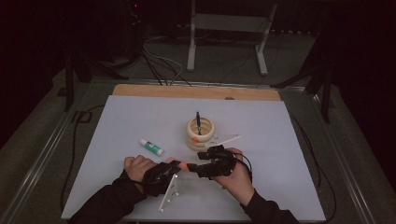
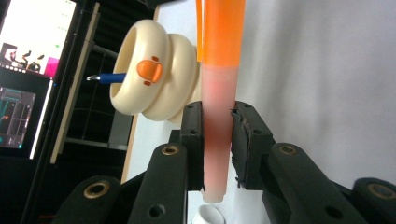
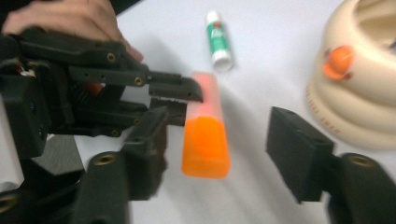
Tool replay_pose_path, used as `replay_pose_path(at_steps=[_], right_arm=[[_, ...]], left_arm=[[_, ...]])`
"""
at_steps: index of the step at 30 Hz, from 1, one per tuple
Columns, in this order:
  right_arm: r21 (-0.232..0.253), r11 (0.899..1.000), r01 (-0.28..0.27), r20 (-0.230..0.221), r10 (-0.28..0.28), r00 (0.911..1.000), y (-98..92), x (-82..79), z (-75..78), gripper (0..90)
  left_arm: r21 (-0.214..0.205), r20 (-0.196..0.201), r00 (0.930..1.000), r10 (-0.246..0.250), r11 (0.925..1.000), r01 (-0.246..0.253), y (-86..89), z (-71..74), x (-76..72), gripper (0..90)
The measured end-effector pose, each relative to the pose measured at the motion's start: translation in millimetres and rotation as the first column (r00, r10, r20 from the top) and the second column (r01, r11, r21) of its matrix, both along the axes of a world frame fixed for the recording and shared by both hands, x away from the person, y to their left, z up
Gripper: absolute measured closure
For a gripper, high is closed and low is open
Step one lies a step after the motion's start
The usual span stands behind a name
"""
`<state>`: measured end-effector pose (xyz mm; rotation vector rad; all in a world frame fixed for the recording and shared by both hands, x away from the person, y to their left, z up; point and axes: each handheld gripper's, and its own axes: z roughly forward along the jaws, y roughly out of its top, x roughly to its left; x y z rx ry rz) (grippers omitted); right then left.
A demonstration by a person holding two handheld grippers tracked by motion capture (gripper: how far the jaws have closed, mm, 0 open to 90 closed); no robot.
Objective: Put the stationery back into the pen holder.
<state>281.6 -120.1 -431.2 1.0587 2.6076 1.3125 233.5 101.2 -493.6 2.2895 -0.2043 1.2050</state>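
An orange highlighter (image 2: 219, 93) with a pale pink barrel and a bright orange cap (image 3: 206, 144) is held level just above the white table. My left gripper (image 2: 217, 116) is shut on the barrel, pads pressing both sides. My right gripper (image 3: 222, 154) is open, its jaws standing either side of the cap with gaps to it. In the high view the left gripper (image 1: 175, 165) and right gripper (image 1: 198, 165) meet tip to tip at the highlighter (image 1: 186, 165), near the table's front middle.
A cream duck-shaped ring holder (image 1: 201, 133) with a blue pen (image 1: 198, 120) upright in it stands just behind the grippers. A green and white glue stick (image 1: 152, 146) lies to the left. The white table (image 1: 261, 121) ends in a wooden strip at the back.
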Motion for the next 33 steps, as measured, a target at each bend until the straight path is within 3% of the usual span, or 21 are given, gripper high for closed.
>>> replay_pose_path(at_steps=[7, 11, 14, 16, 22, 26, 27, 28, 29, 30, 31, 33], right_arm=[[0.06, 0.997, 0.047, 0.052, -0.05, 0.9974, -16.8, -2.4, 11.2, 21.7], [0.074, 0.997, 0.037, 0.06, -0.041, 0.9974, -22.9, -3.6, 12.2, 14.1], [0.089, 0.995, 0.034, 0.063, -0.039, 0.9972, -29.3, -4.9, 11.0, 12.0], [0.091, 0.995, 0.037, 0.068, -0.043, 0.9968, -31.2, -5.1, 10.1, 12.0], [0.073, 0.996, 0.056, 0.114, -0.064, 0.9914, -44.4, -9.3, 2.5, 2.3], [0.076, 0.994, 0.083, 0.139, -0.093, 0.9859, -51.4, -11.7, -2.1, 2.3], [0.081, 0.993, 0.09, 0.142, -0.101, 0.9847, -53.6, -12.0, -3.3, 2.3], [0.086, 0.992, 0.095, 0.146, -0.106, 0.9836, -55.8, -12.1, -4.9, 2.3], [0.088, 0.991, 0.102, 0.154, -0.115, 0.9814, -57.9, -12.4, -6.4, 2.3], [0.091, 0.99, 0.11, 0.163, -0.123, 0.9789, -59.9, -12.9, -8.0, 2.3], [0.092, 0.989, 0.112, 0.164, -0.126, 0.9784, -61.7, -13.1, -9.6, 2.3], [0.092, 0.989, 0.116, 0.168, -0.131, 0.977, -63.3, -13.3, -11.3, 2.3]], left_arm=[[-0.084, -0.054, 0.9985, 0.01, 0.9963, -0.015, 3.4, 6.0, 3.2, 76.7], [-0.138, -0.089, 0.996, 0.008, 0.9902, -0.02, 5.3, 8.8, 4.9, 76.7], [-0.152, -0.106, 0.9943, 0.01, 0.9881, -0.026, 6.9, 11.1, 6.3, 76.6], [-0.157, -0.113, 0.9935, 0.014, 0.9871, -0.032, 7.5, 11.8, 6.6, 76.6], [-0.22, -0.179, 0.9838, 0.009, 0.9743, -0.049, 11.8, 18.1, 10.5, 76.6], [-0.272, -0.221, 0.9752, 0.014, 0.9593, -0.075, 14.3, 23.3, 13.5, 76.7], [-0.305, -0.256, 0.9666, 0.005, 0.9484, -0.086, 16.4, 27.1, 15.5, 76.6], [-0.319, -0.268, 0.9633, 0.007, 0.9429, -0.096, 17.2, 29.0, 16.5, 76.6], [-0.319, -0.268, 0.9633, 0.007, 0.9429, -0.096, 17.2, 29.0, 16.5, 76.6], [-0.351, -0.293, 0.9562, -0.006, 0.9309, -0.102, 19.4, 32.4, 18.4, 76.6], [-0.351, -0.293, 0.9562, -0.006, 0.9309, -0.102, 19.4, 32.4, 18.4, 76.6], [-0.378, -0.315, 0.949, -0.012, 0.919, -0.114, 21.0, 34.7, 20.3, 76.6]])
